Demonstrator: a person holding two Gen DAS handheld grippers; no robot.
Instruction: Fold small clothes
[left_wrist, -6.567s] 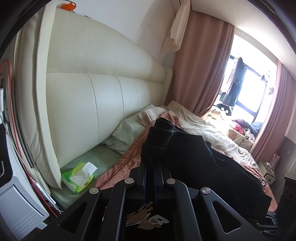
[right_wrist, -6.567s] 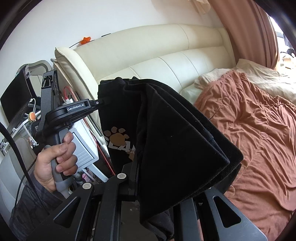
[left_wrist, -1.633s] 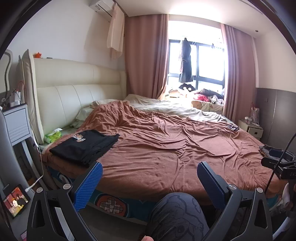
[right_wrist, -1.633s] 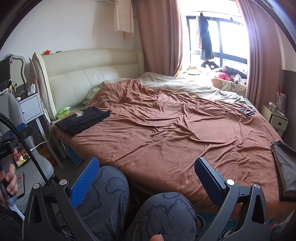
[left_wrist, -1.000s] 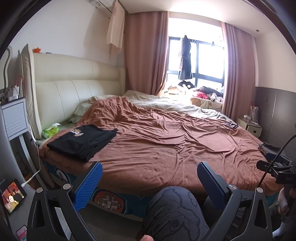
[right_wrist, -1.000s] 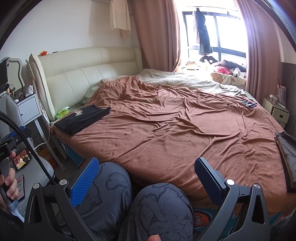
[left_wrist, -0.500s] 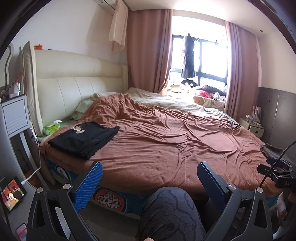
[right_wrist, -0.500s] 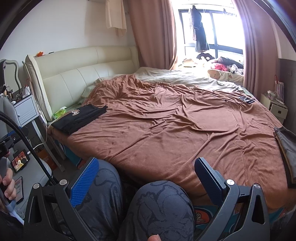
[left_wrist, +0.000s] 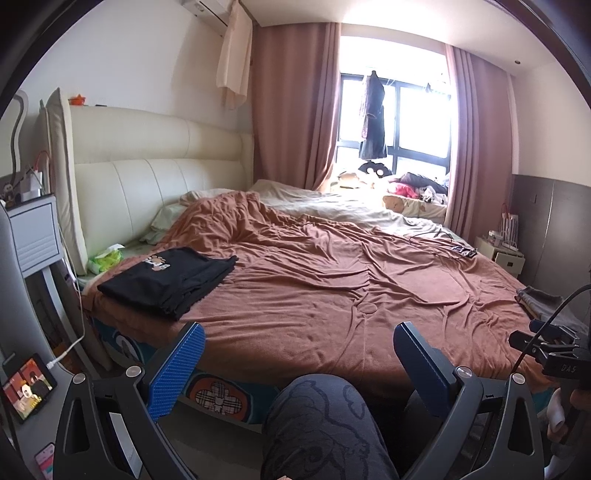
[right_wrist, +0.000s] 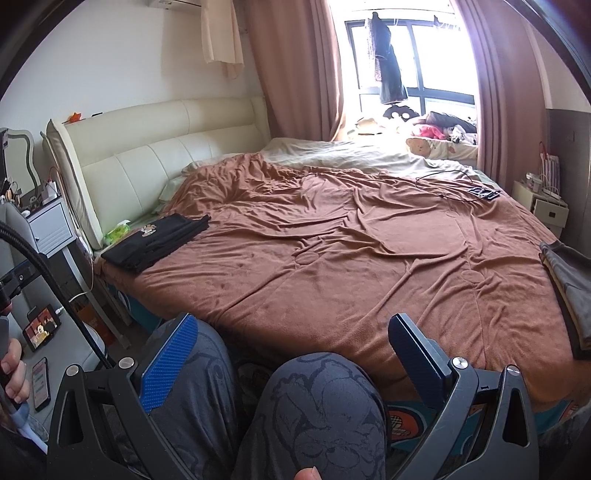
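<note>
With the folded black T-shirt released onto the bed's left corner, I hold left gripper and right gripper spread empty, grey garment likely next.

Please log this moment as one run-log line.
black garment: folded on bed | left gripper: open, empty | right gripper: open, empty

left gripper: black frame, silver screws, blue pads | right gripper: same build, black cable | trousers: grey, cartoon print
</note>
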